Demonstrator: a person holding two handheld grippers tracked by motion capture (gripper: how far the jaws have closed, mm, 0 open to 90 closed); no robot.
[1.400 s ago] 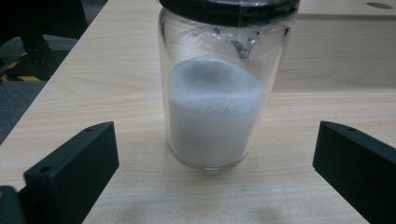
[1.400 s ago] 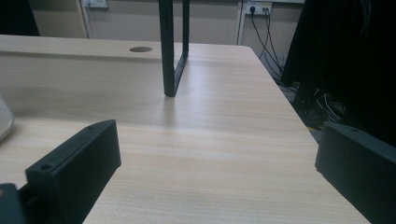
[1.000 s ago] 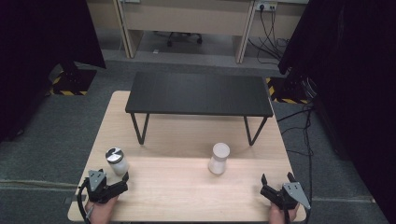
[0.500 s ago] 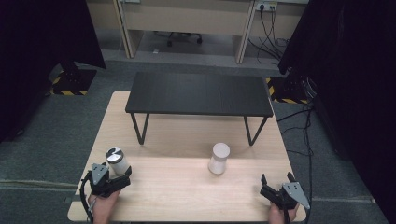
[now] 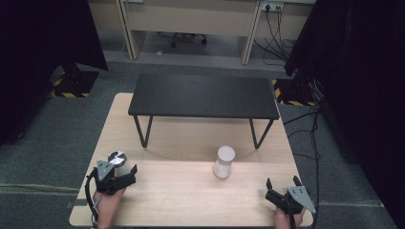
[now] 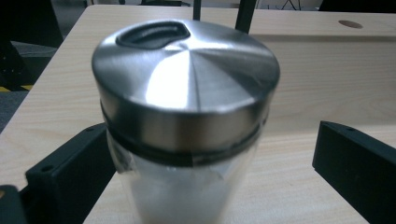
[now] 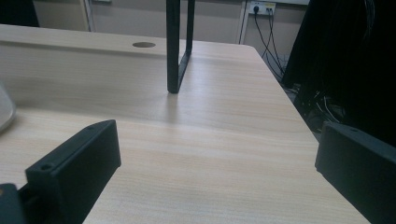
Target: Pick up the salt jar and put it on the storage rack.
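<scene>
High view: at the lower left of the frame the left tool (image 5: pixel 123 172) stands with its two black jaws spread to either side of a clear glass shaker jar with a brushed-steel lid (image 5: pixel 118 161), which is upright on the pale wooden worktop (image 5: pixel 191 200) near its left edge. Left gripper view: the jar (image 6: pixel 187 116) sits between the jaws, the lid with its dark oval pour opening at the top centre of the frame and white contents visible through the glass below; the jaw at the lower left appears to lie against or just beside the glass, though blur prevents certainty, while the jaw at the lower right is clearly apart from it, so the tool is released and not clamped. At the lower right of the high view the right tool (image 5: pixel 282 186) rests over the worktop with its jaws parted and nothing between them. A white cylindrical cup (image 5: pixel 223 161) stands upright right of centre, just in front of a low black metal-legged table (image 5: pixel 204 95) set on the worktop's far half. Right gripper view: the parted jaws frame bare wood, and one black table leg (image 7: pixel 175 46) rises at the upper centre.
</scene>
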